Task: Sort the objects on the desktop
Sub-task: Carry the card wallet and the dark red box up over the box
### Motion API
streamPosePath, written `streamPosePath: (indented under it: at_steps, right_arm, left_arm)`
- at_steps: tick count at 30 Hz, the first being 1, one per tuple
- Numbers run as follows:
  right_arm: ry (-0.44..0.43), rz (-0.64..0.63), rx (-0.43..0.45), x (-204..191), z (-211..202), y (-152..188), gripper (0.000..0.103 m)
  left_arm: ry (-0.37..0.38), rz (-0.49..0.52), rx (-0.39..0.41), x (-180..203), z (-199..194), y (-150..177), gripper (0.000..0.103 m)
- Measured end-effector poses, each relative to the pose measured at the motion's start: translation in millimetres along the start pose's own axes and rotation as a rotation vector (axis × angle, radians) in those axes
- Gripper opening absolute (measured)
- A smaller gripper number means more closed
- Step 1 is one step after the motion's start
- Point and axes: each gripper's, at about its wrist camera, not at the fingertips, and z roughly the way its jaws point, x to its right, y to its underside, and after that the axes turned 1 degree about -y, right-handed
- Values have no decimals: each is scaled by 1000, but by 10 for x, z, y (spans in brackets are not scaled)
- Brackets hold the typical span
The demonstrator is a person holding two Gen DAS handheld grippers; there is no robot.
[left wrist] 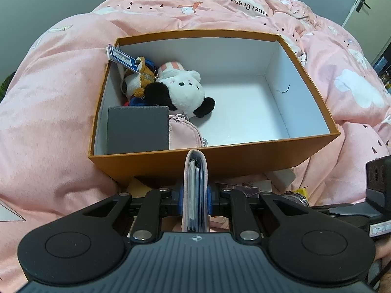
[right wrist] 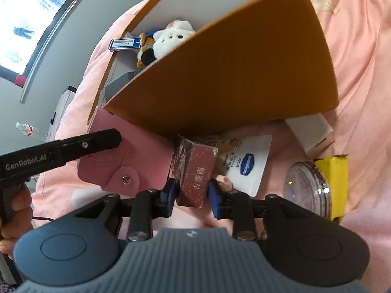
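An orange box (left wrist: 220, 157) with a white inside sits on a pink duvet. It holds a black-and-white plush (left wrist: 183, 90), a smaller plush, a grey box (left wrist: 138, 129) and a pink pouch (left wrist: 184, 134). My left gripper (left wrist: 195, 195) is shut on a pink card holder (left wrist: 195, 171), held edge-on in front of the box's near wall. The same card holder (right wrist: 117, 161) shows flat in the right wrist view. There my right gripper (right wrist: 193, 195) straddles a small dark red carton (right wrist: 198, 171). Its blue pads flank the carton, with a slim gap at the right pad.
On the duvet below the orange box (right wrist: 232, 73) lie a white sachet with a blue logo (right wrist: 246, 163), a round clear-lidded tin (right wrist: 305, 185), a yellow packet (right wrist: 334, 171) and a white box (right wrist: 310, 131). A hand (right wrist: 14, 210) grips the left tool.
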Motion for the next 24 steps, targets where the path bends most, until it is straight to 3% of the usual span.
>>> streamPosePath:
  at_steps: [7, 16, 21, 24]
  right_arm:
    - [-41, 37, -17, 61, 51, -63, 38]
    - [-77, 49, 34, 42, -16, -119, 40]
    - [-71, 30, 43, -12, 48, -184, 50]
    - [-79, 46, 33, 17, 134, -217, 49]
  left_arm:
    - [24, -28, -6, -77, 17, -10, 20]
    - [28, -30, -5, -101, 12, -16, 20]
    - [27, -28, -7, -113, 20, -19, 20]
    - [29, -29, -9, -119, 20, -20, 21]
